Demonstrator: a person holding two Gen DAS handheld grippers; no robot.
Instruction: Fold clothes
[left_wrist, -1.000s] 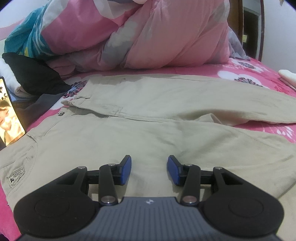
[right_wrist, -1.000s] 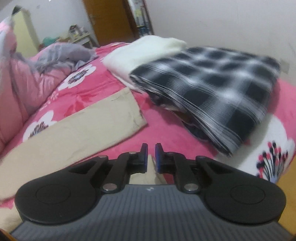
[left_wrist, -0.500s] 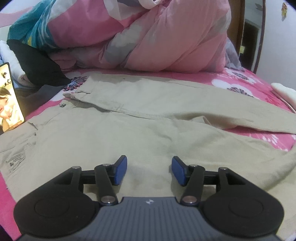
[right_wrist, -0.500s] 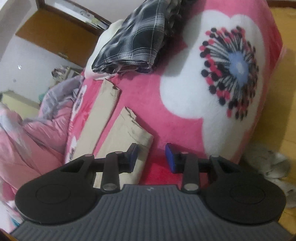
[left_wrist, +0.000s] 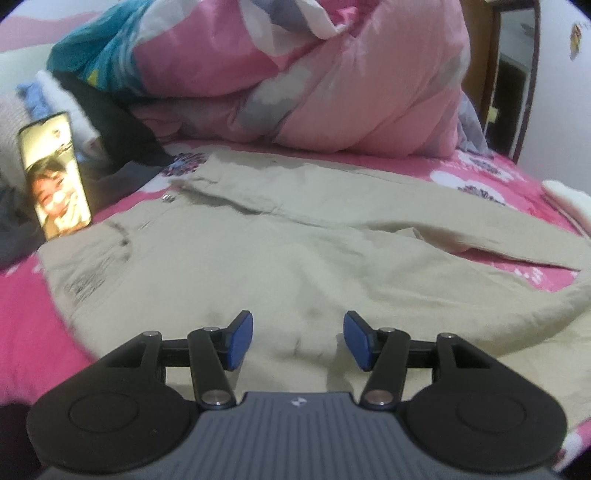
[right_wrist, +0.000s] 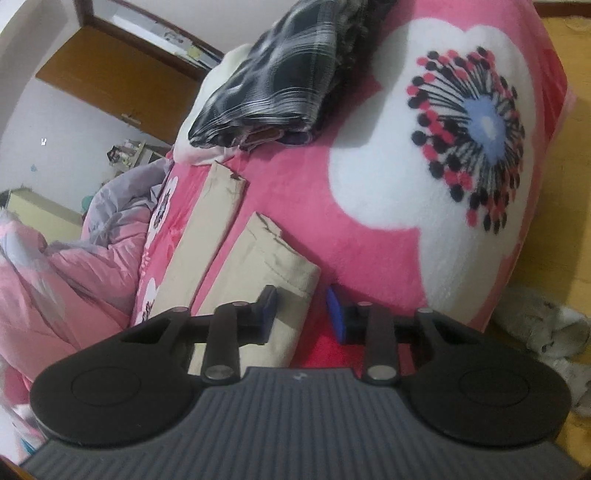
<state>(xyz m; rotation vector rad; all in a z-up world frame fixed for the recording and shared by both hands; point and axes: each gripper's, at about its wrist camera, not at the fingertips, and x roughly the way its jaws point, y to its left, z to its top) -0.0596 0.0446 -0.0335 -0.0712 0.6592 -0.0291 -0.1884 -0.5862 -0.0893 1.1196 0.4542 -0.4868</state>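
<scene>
Beige trousers (left_wrist: 295, 236) lie spread on the pink flowered bed, waist to the left, legs running right. My left gripper (left_wrist: 297, 341) is open and empty, just above the near hip area of the trousers. In the right wrist view the two trouser leg ends (right_wrist: 255, 258) lie side by side on the bed. My right gripper (right_wrist: 301, 314) is open, with its left finger over the near leg's hem and its right finger over the pink blanket.
A pink duvet heap (left_wrist: 332, 81) rises behind the trousers. A phone (left_wrist: 55, 177) with a lit screen stands at the left. A folded black-and-white checked garment (right_wrist: 280, 81) lies on a white one beyond the leg ends. The bed edge and wooden floor (right_wrist: 561, 221) are at the right.
My right gripper opened and swung from the checked garment down to the trouser leg ends. My left gripper opened wider and drew back a little along the trousers.
</scene>
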